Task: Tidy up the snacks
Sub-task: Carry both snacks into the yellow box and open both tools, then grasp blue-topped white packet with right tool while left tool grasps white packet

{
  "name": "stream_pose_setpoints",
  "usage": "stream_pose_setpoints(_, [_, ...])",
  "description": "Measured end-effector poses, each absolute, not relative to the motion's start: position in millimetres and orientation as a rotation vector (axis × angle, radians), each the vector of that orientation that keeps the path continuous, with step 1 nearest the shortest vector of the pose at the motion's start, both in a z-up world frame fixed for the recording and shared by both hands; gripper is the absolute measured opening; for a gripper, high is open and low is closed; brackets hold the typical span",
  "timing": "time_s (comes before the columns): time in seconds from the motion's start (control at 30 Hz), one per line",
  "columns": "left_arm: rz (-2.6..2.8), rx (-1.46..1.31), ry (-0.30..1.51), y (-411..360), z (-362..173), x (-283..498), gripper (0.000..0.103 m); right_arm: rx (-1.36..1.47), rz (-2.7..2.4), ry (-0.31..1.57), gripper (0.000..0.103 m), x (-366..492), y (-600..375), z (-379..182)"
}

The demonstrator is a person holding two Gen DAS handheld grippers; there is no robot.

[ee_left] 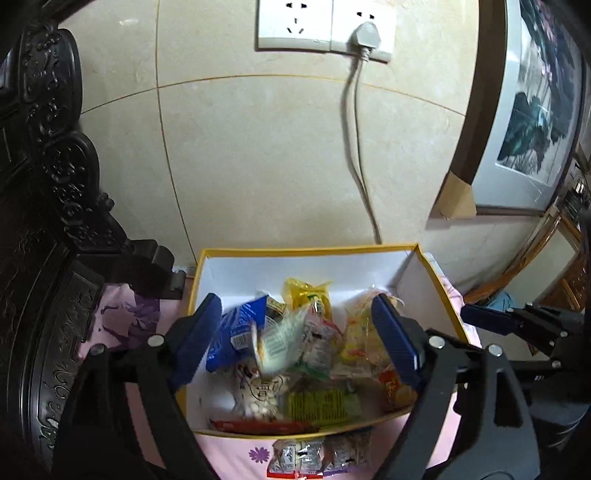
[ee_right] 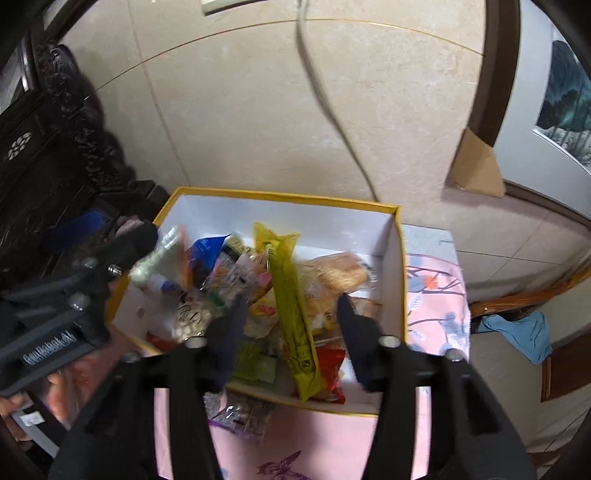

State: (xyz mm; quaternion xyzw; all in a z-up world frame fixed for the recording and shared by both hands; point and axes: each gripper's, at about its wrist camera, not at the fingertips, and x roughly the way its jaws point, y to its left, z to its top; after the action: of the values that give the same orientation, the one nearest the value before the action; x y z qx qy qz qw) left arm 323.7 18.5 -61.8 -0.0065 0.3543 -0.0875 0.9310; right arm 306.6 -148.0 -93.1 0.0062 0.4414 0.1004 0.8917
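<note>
We are looking down at the snack box (ee_left: 207, 273), yellow-rimmed and white inside, sitting on the pink flowered cloth (ee_left: 236, 454) of the worktop against a tiled wall (ee_left: 258, 155). Inside it we are seeing a jumble of packets: a blue packet (ee_left: 231, 328) at the left, a long yellow packet (ee_right: 291, 306) lying tilted over the heap, a bag of white nuts (ee_left: 258, 398), a green-labelled packet (ee_left: 321, 408) and a red one (ee_left: 258, 428) along the near wall. A small pale packet (ee_left: 275, 343) is showing blurred above the pile. More silvery packets (ee_left: 317, 456) are lying on the cloth just outside the near wall. Carved dark furniture (ee_left: 55, 221) is crowding the box's left side; a grey cable (ee_left: 354, 147) is hanging down from a wall socket (ee_left: 325, 26) behind it, and a framed picture (ee_left: 524, 110) is leaning at the right. We are holding the left gripper (ee_left: 299, 339) spread wide over the box, its fingers gripping nothing. The right gripper (ee_right: 291, 343) is standing part open, the yellow packet lying between its fingers, which are not pressing on it.
</note>
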Motion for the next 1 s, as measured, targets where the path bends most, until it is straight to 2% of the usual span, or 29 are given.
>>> stream_pose_setpoints(0.33, [-0.145, -0.063, 0.759, 43.9, -86.0, 276.5, 0.088, 0.033, 0.259, 0.935, 0.054, 270.0, -149.9, -102.0])
stream_pose_setpoints(0.57, [-0.104, -0.06, 0.825, 56.6, -135.4, 218.0, 0.088, 0.078, 0.321, 0.988, 0.056, 203.5, -144.6, -130.0])
stream_pose_setpoints(0.73, [-0.111, -0.031, 0.896, 53.8, -164.0, 209.8, 0.088, 0.103, 0.332, 1.063, 0.056, 190.7, -137.4, -159.2])
stream_pose_setpoints(1.0, [-0.135, -0.014, 0.921, 43.8, -179.6, 210.5, 0.088, 0.101, 0.303, 1.064, 0.056, 188.9, -140.5, -165.7])
